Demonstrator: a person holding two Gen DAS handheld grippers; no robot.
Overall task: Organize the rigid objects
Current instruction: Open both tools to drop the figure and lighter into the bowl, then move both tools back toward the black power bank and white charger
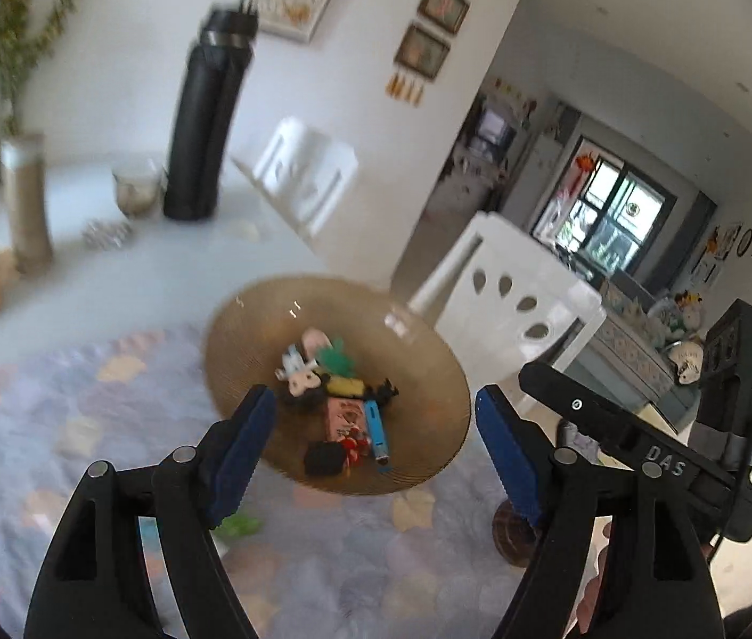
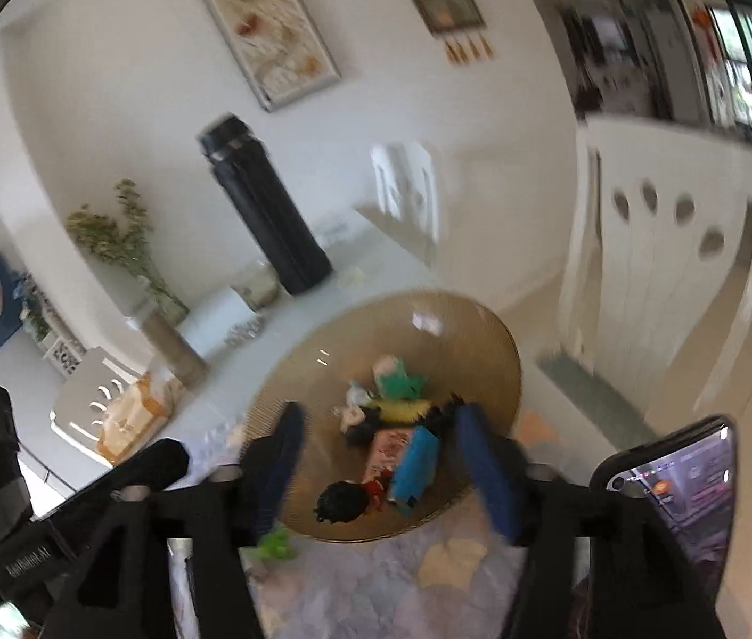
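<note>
Patterned tablecloth [image 1: 56, 415] under tan plate [image 1: 248, 319]; white chairs [image 1: 514, 303] behind; both claws spread, empty.

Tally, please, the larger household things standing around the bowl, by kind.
Black flask: 1
White chairs: 2
Vase with dried stems: 1
Glass jar: 1
Total: 5

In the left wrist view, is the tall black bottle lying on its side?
No, the tall black bottle stands upright on the white table, behind the amber bowl that holds the small toys.
</note>
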